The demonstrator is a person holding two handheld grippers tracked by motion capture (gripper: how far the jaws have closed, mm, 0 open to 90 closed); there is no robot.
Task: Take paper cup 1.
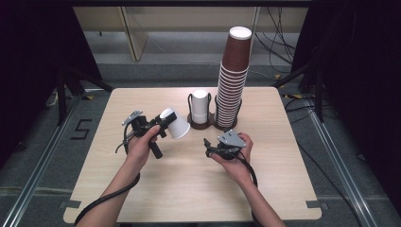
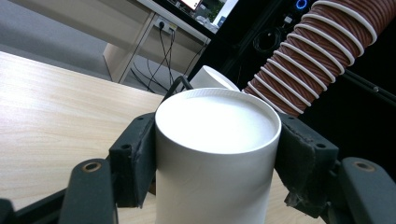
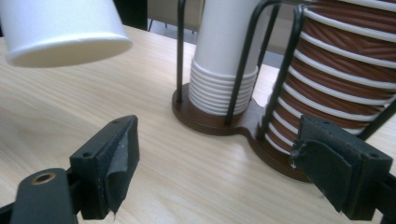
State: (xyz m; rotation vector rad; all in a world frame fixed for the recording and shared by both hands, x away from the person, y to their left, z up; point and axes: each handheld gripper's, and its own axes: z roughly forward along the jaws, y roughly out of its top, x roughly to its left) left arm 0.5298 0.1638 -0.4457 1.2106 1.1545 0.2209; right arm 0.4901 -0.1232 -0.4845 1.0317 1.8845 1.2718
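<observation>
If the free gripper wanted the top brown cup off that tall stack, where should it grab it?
I'd grip the top brown cup by its side wall, just under the white rim, coming in level from the front. It stands upside down, and most of its wall stands clear above the brown stack. The right gripper is open with nothing between its jaws.

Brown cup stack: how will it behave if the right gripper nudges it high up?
The brown cup stack stands very tall and already leans, so it probably sways or tips. The black wire holder braces only its lower part. The nested paper cups look light and may separate.
</observation>
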